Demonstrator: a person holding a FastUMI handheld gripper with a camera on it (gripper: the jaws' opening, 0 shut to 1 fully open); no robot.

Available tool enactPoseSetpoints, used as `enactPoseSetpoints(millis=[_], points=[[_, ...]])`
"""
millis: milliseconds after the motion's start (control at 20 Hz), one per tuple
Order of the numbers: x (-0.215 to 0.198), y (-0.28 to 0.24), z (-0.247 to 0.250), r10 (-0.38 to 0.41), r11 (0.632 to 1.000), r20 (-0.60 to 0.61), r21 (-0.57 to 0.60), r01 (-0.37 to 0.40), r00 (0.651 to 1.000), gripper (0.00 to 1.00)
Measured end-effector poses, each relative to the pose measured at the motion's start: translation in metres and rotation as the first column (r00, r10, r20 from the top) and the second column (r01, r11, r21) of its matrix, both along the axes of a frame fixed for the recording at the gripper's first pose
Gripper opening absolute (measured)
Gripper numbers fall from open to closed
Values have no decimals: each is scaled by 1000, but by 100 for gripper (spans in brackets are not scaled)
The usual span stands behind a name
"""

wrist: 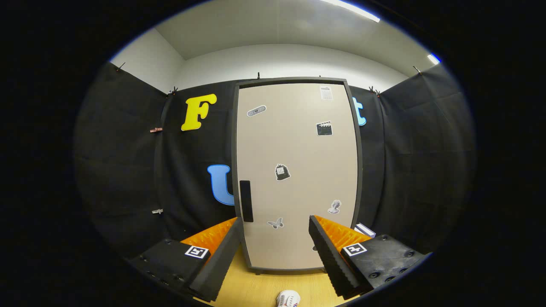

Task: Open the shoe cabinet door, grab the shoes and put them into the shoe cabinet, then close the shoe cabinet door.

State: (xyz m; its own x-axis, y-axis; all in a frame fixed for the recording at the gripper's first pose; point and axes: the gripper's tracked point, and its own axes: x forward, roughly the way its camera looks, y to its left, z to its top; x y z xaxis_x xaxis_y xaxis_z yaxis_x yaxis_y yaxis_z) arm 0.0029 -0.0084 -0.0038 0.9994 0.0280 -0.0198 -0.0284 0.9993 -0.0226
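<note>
- Gripper view: shoe cabinet (298, 170) is seen upright at the far side of the wooden floor (256, 290), backed by the booth's black cloth wall. Its door (298, 140) is shut flush in the dark frame; several small stickers are scattered over the pale panel.
- Handle (246, 201): a dark vertical recess or bar at the door's left edge, approx. mid-low height; the hinge side is thus judged to be on the right.
- Gripper (277, 247): jaws are held wide apart w/ nothing between them; the door's lower part is framed in the gap. The left finger's tip lies just below and beside the handle, but no contact is made.
- Shoe (288, 298): a white shoe w/ reddish marks is seen in part on the near floor, between and below the fingers, well apart from the cabinet. Whether a second shoe is present cannot be told.
- A small white box-like item (365, 230) is seen by the cabinet's right base; identity unclear.
- Step in hand (judged): approach for door opening; nothing of the task is done yet.
- Next move (judged): gripper is to be shifted left and fwd. onto the handle, closed on it, then pulled toward the near side in an arc about the right edge.
</note>
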Motion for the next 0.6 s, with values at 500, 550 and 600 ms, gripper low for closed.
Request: enactPoseSetpoints(millis=[500, 550, 600], points=[[15, 0, -3, 36, 999, -2, -3, -36, 999, 98], [18, 1, -4, 41, 999, -4, 3, -41, 999, 98], [21, 3, -6, 46, 999, -7, 5, -46, 999, 98]])
